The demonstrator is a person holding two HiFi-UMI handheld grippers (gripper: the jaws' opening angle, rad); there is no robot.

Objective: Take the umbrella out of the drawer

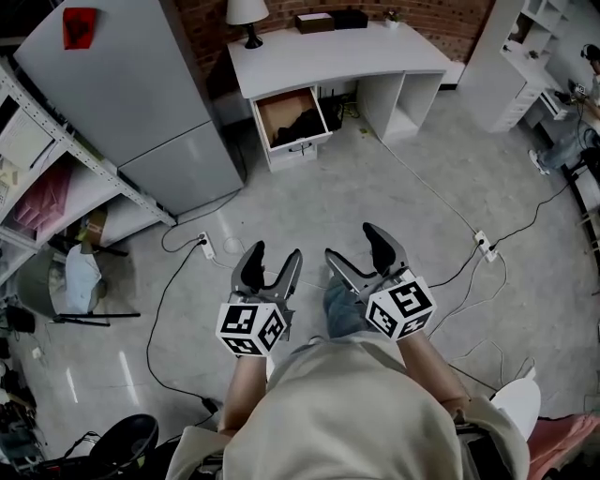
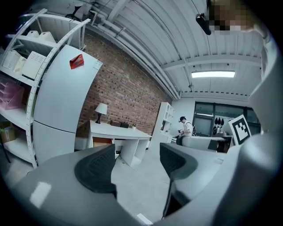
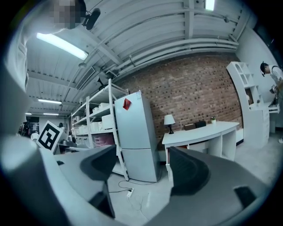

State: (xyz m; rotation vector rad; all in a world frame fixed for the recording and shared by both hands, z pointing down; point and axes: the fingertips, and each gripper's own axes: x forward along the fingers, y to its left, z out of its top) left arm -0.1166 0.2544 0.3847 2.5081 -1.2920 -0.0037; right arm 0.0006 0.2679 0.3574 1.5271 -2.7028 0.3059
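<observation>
Well ahead of both pairs of jaws, across a stretch of bare floor (image 1: 375, 202), the drawer (image 1: 302, 147) under the left end of the white desk (image 1: 337, 52) stands pulled out, and a dark bundle lies in it, the umbrella (image 1: 302, 124) as far as can be told. The left gripper (image 1: 275, 253) is held low in front of the person, its jaws spread wide with only floor showing between the pads and nothing in their hold. Just beside it, the right gripper (image 1: 352, 242) points the same way, its jaws likewise wide apart and empty. Beyond the left gripper's outer jaw stands a grey fridge (image 1: 141, 94). A table lamp (image 1: 247, 14) sits on the desk, above the drawer. Neither gripper is near the drawer.
</observation>
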